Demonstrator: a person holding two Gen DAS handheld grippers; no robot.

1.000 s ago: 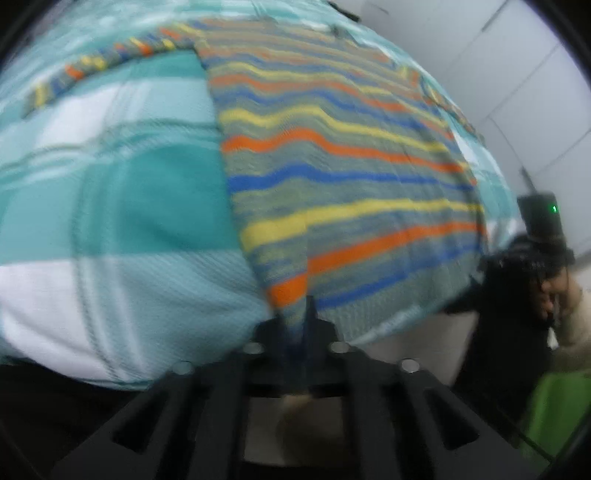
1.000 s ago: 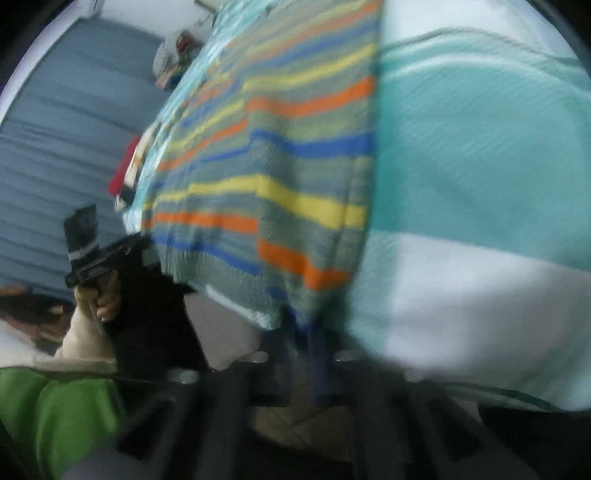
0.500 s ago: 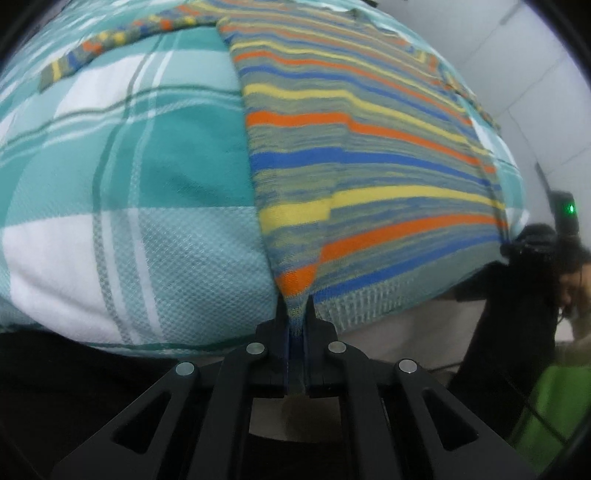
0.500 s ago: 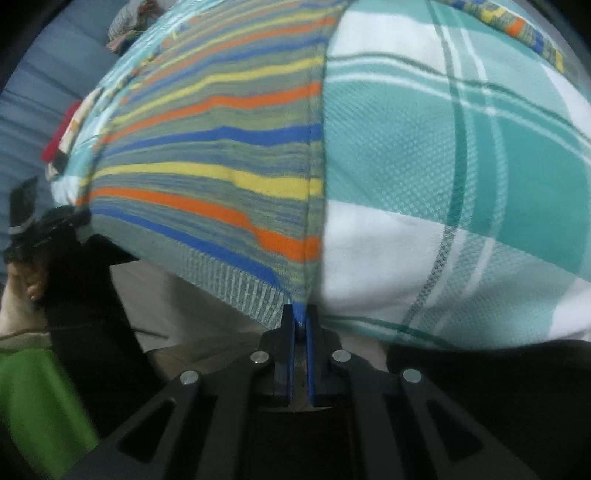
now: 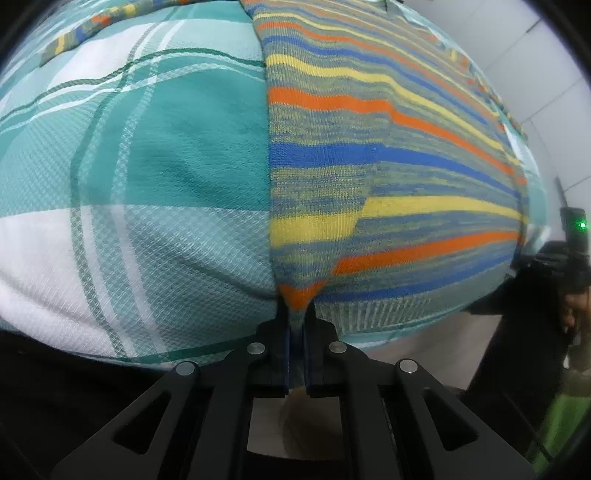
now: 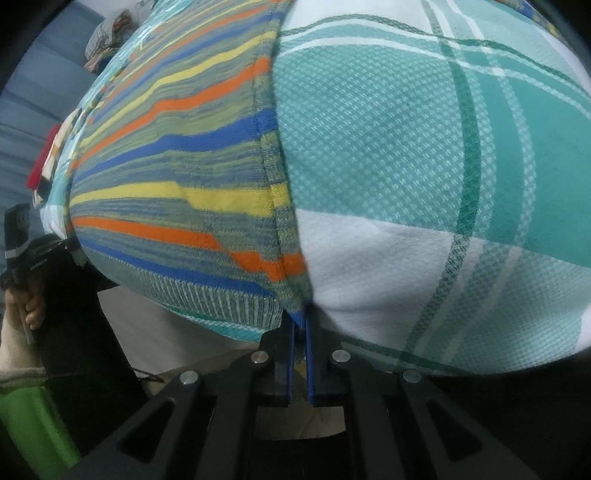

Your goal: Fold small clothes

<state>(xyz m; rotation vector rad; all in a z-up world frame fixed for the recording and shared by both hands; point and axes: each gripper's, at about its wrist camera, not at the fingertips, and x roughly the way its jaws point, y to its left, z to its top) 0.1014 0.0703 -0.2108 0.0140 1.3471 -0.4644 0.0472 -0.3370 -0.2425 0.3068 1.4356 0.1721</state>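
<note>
A teal-and-white plaid woven bedcover (image 5: 147, 177) is being shown spread wide; a heap of folded fabrics (image 6: 101, 35) is being seen beyond.

You have one striped knit sweater (image 5: 388, 155) ahead of both tongs, lying on one teal-and-white plaid cloth (image 5: 147, 166). You hold two grippers: the left gripper (image 5: 295, 317) pinches one bottom corner of the sweater, the right gripper (image 6: 300, 325) pinches the other. Far beyond the right tongs, to their left, you can see one small heap of other fabric (image 6: 105, 37); how many pieces it holds cannot be counted.
</note>
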